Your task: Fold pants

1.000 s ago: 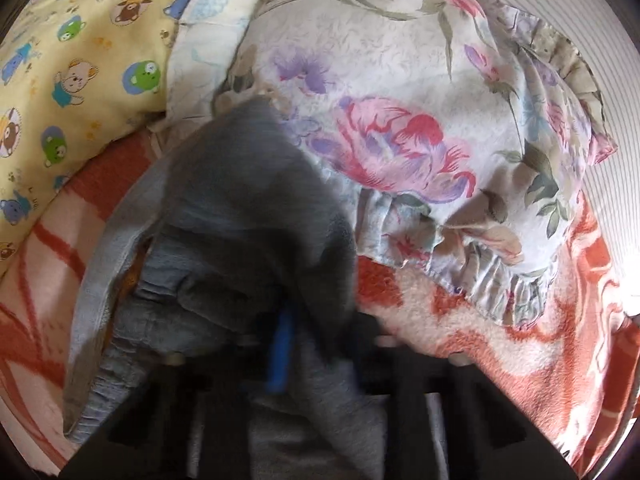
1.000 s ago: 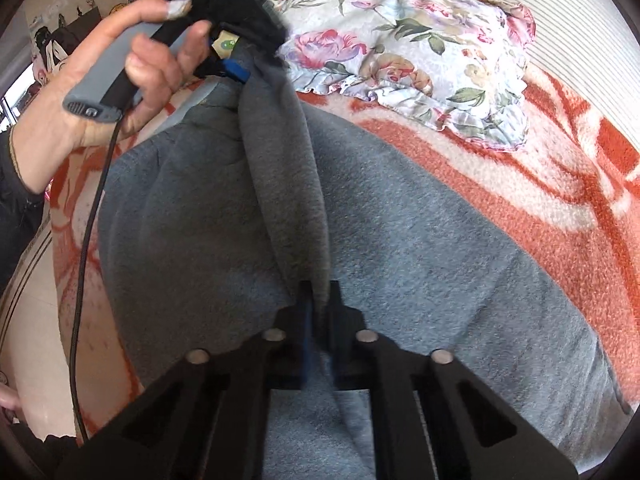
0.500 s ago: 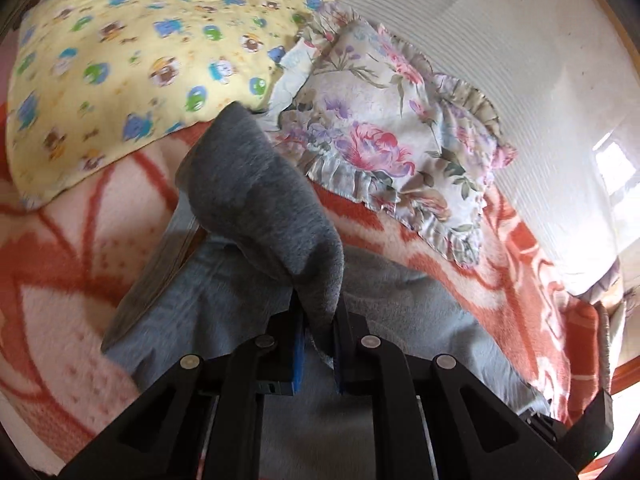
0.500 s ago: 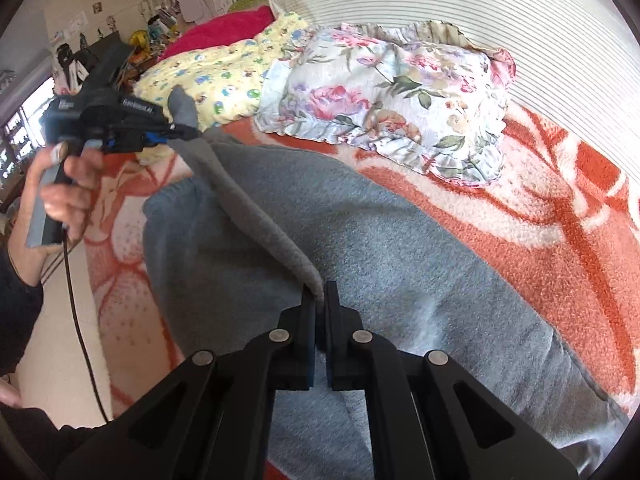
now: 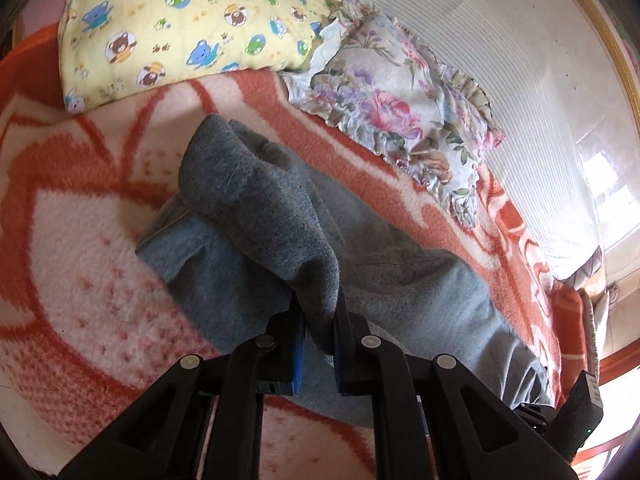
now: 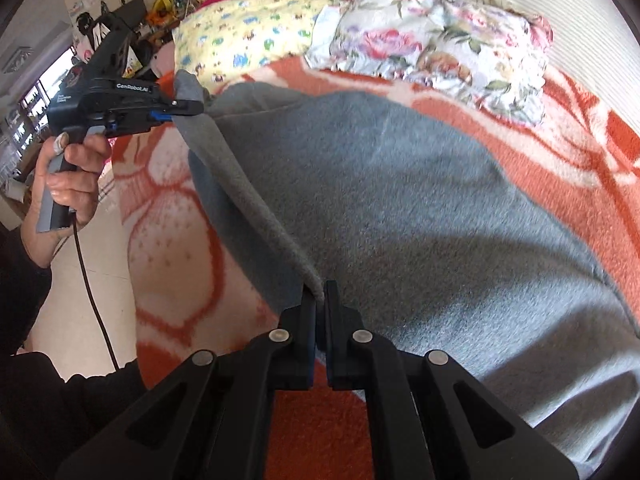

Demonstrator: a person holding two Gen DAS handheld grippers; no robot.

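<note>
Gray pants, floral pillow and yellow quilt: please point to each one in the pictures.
gray pants (image 6: 400,200), right wrist view, on the flat middle of the fabric.
floral pillow (image 5: 396,104), left wrist view, on the pink flower.
yellow quilt (image 5: 180,20), left wrist view, on the cartoon print.

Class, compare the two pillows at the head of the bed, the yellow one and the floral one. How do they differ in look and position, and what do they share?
The yellow pillow carries cartoon animal prints and a plain edge; the floral pillow shows pink and purple flowers with a ruffled border. In the left wrist view the yellow pillow lies to the left and the floral pillow to the right, against the striped surface. Both rest on the orange and white blanket.
</note>
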